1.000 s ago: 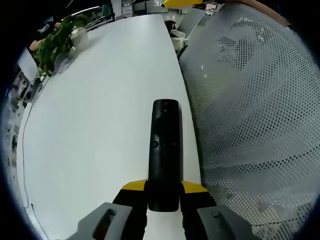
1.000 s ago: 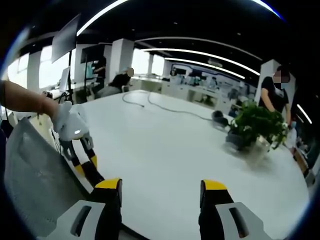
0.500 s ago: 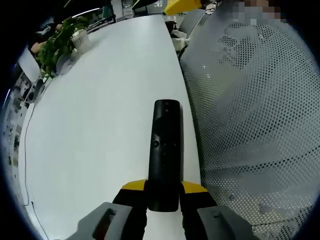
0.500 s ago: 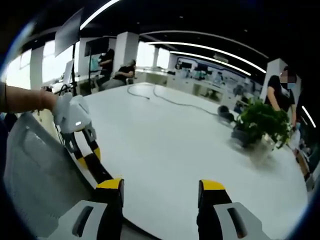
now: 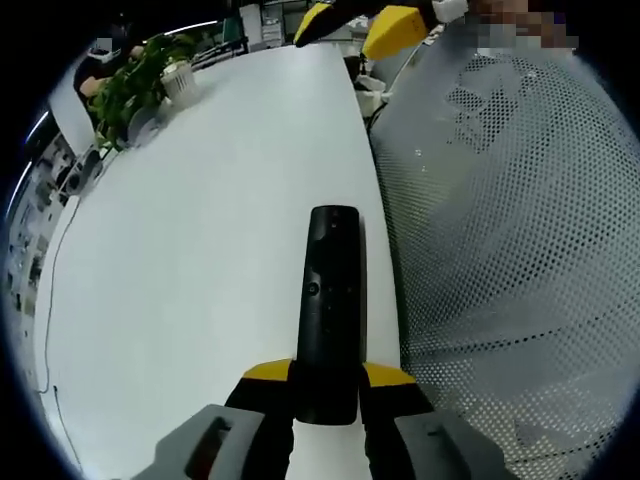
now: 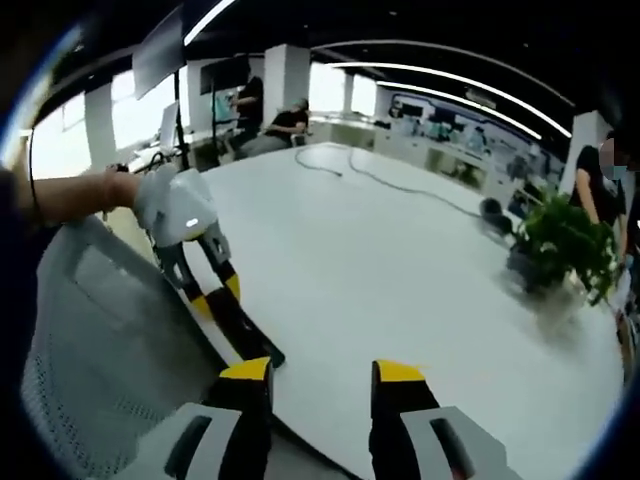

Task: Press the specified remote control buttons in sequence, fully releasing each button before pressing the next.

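Over the table edge: left gripper (image 5: 327,385) clamps the near end of a long, slim black plastic remote control (image 5: 328,305), yellow-tipped jaws snug on either side; the remote juts forward above the white tabletop (image 5: 200,230), just beside a grey perforated-mesh chair back (image 5: 500,220).
Same hold, right gripper view: the left gripper (image 6: 215,300) shows with the remote (image 6: 243,335) slanting down towards the near table edge (image 6: 400,260).
Right gripper: (image 6: 320,375) jaws parted a little with nothing between them, hanging short of the remote and not touching it.
Step in hand: judged as the approach to a first press; no button contact yet.
Doing it well: hold the left grip steady and the remote's face level; bring one right jaw tip straight down on the wanted button, press once, lift clear off before the next; keep the remote inside both views.
Risk: a press far from the clamped end may lever the remote down or twist it in the jaws.
Hard to make out: apart from one small round button (image 5: 312,289), the keys are black on black, so the target cannot be read.
Cut off: the remote's near end sits under the left jaws.
Background: green potted plant (image 5: 130,75) at the far side of the table, well apart.
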Tool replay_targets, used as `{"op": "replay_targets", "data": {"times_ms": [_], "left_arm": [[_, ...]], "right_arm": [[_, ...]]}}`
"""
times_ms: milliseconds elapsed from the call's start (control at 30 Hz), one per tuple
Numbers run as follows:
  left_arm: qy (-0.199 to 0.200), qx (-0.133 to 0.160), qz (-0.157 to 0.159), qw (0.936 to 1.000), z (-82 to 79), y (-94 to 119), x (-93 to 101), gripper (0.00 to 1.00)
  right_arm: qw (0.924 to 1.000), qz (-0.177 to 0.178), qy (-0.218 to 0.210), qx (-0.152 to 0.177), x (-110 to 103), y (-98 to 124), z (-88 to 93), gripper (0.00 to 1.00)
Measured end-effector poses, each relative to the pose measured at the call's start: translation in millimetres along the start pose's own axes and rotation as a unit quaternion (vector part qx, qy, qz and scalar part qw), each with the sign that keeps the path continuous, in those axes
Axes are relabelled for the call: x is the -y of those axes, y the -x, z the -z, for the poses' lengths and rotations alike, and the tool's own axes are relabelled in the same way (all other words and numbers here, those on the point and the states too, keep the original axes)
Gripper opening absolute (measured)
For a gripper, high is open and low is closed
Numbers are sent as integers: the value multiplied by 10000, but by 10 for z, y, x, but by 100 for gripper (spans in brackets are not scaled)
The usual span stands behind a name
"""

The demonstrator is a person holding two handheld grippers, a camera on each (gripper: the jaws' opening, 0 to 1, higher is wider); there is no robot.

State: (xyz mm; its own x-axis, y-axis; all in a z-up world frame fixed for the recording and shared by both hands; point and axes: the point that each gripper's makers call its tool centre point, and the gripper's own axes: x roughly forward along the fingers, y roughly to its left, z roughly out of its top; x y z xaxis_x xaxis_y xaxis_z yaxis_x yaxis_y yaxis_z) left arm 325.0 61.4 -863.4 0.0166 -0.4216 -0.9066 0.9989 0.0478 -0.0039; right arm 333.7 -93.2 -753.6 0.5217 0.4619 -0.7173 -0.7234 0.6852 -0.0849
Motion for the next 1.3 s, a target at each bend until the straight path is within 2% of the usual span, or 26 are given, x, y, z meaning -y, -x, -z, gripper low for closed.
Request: {"op": "replay_targets", "data": {"times_ms": [133, 233, 500, 633, 733, 867, 1000, 1067, 1300], "left_arm": [[-26, 4, -7, 10000, -10, -7, 7, 25], [-29, -9, -10, 10000, -12, -8, 9, 25], [14, 37, -27, 10000, -13, -9, 11, 25], [20, 42, -36, 10000, -12, -10, 13, 25], [27, 54, -38, 10000, -12, -9, 14, 25], [25, 63, -38, 10000, -14, -9, 14, 25], [6, 93, -31, 10000, -15, -10, 18, 25], [5, 103, -31, 9999, -14, -10, 14, 25], [7, 98, -34, 9999, -15, -11, 16, 25]], "right_arm": [[9999, -23, 74, -136, -27, -21, -1, 31], [9999, -142, 48, -8, -48, -85, -121, 25], [9982, -589, 34, -50, -201, -453, -226, 12], [9958, -883, 90, -214, -329, -618, -212, 6], [9930, -1075, 298, -396, -407, -713, -158, 0], [9885, -1375, 344, -532, -508, -805, -80, 0], [9840, -1558, 304, -807, -571, -876, 76, 0], [9818, -1571, 379, -1001, -576, -889, 150, 0], [9783, -1484, 616, -1307, -555, -910, 292, 0]]}}
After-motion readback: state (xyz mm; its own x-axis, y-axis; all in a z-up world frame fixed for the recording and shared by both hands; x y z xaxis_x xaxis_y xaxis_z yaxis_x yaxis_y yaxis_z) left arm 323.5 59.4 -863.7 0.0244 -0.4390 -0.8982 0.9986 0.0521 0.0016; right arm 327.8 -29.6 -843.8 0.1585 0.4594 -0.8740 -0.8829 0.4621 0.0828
